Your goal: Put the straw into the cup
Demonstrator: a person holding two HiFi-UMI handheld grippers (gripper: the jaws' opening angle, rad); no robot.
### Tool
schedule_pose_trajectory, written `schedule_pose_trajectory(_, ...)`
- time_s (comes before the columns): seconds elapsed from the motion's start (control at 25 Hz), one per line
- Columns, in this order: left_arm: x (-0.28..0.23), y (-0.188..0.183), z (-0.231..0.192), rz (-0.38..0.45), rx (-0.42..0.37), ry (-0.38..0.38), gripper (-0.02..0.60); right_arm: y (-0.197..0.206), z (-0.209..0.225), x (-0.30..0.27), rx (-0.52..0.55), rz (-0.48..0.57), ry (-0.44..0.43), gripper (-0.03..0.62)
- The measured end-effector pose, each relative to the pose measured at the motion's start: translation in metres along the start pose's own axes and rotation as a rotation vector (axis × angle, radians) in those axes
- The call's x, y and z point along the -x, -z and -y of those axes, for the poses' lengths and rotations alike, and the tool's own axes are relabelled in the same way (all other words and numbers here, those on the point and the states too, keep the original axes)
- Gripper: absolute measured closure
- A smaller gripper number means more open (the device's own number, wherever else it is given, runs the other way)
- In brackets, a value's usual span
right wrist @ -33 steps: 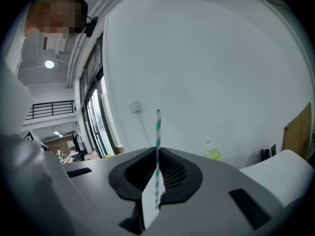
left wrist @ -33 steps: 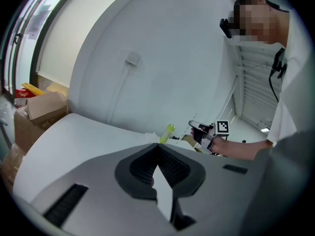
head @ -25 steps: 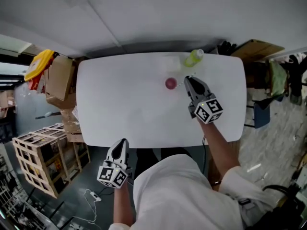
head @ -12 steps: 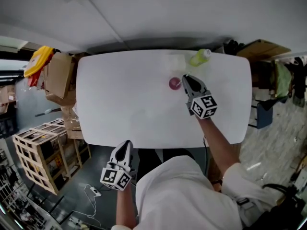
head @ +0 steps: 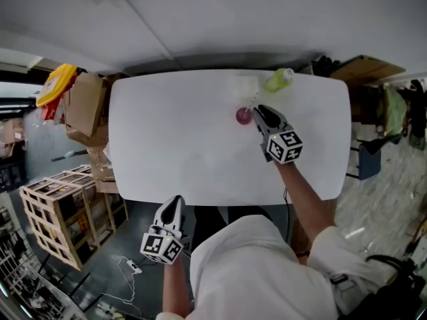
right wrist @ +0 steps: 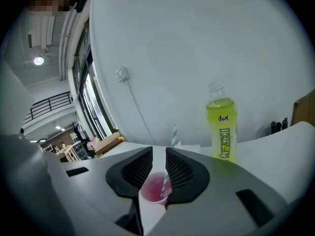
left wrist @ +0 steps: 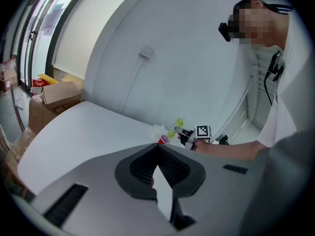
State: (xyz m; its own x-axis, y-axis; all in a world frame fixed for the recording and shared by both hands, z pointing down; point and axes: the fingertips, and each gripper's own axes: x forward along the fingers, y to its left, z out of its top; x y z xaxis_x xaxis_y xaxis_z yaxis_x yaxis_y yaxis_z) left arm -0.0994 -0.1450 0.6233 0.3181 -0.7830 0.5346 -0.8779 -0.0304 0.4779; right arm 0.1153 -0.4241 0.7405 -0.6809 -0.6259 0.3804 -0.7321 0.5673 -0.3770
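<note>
While the right forearm [head: 301,195] reaches forward across the near edge of the white table [head: 173,139], the right gripper [head: 257,111] points away from the person, its tips just beside the pink cup [head: 243,115]. In the right gripper view, the right gripper [right wrist: 159,150] has its jaws released, a narrow gap between them, with only bare table showing in that gap. The cup [right wrist: 156,188] stands directly past the jaws, and the teal-and-white striped straw [right wrist: 173,134] stands tilted in it; the straw's middle is hidden behind the right-hand jaw, so contact there cannot be judged. A green tea bottle [right wrist: 221,127] stands upright on the table beyond the cup, to the right. The left gripper [head: 170,207] is held close to the body, off the table's near edge, tips pointing towards the table. In its own view, the left gripper [left wrist: 157,145] has its jaws closed together on nothing. Cardboard boxes [head: 83,109] and a wooden crate [head: 57,209] stand on the floor left of the table.
</note>
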Motion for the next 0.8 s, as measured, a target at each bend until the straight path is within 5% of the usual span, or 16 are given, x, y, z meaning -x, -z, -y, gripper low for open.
schedule_pose_trajectory(0.52, 0.016, -0.009, 0.009, 0.026, -0.061, 0.051, 0.580, -0.033, -0.010, 0.055, -0.012, 0.080, 0.064, 0.511)
schedule_pose_trajectory(0.8, 0.033, -0.012, 0.006, 0.045, -0.113, 0.102, 0.580, -0.034, -0.051, 0.109, -0.007, 0.112, 0.039, 0.545)
